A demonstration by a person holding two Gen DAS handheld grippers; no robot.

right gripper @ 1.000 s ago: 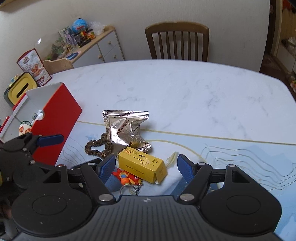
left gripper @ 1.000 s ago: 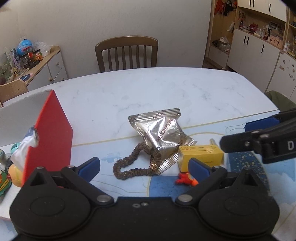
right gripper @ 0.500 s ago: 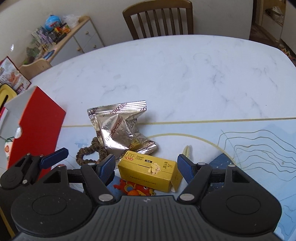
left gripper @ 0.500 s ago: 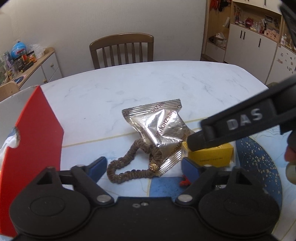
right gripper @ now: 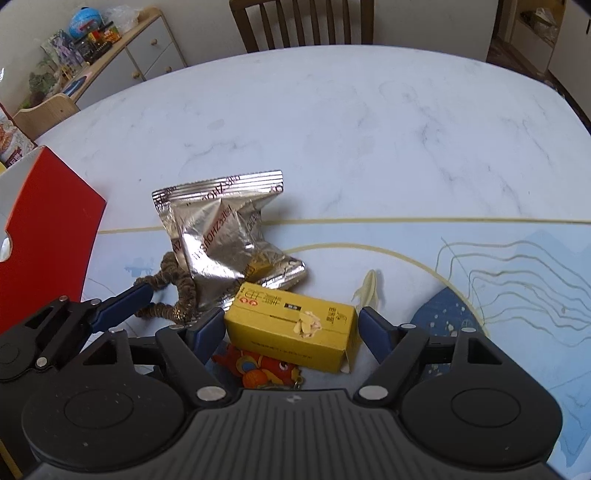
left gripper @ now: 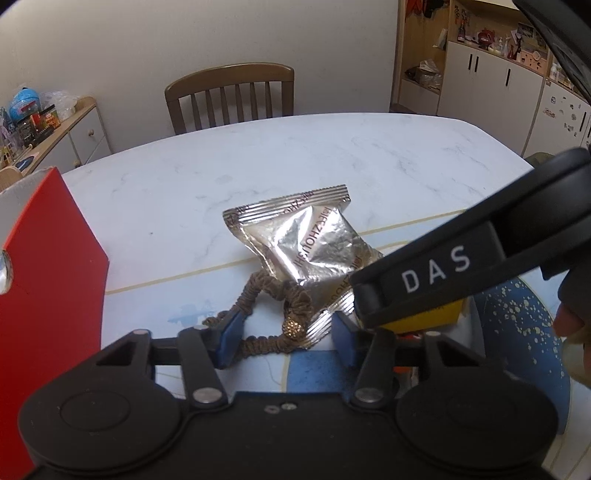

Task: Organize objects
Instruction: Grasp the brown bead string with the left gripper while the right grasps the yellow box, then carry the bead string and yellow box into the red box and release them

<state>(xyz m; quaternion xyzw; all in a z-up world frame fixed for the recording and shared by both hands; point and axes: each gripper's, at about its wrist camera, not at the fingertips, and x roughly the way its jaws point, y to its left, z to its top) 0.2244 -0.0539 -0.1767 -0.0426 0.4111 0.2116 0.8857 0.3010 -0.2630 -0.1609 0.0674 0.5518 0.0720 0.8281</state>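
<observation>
Setting: home dining room. Central landmark: white marble-patterned dining table (right gripper: 369, 129), oval-edged, part covered by a blue illustrated mat (right gripper: 480, 258). Behind the table: one wooden slat-back chair (left gripper: 231, 98) against a plain pale wall. Left of the table: low sideboard (right gripper: 140, 51) with drawers, its top crowded with toys, a small globe (right gripper: 83, 22) and boxes. Right of the table: tall white cupboards (left gripper: 491, 81) with dark handles, their open shelves carrying household ornaments and photographs.
</observation>
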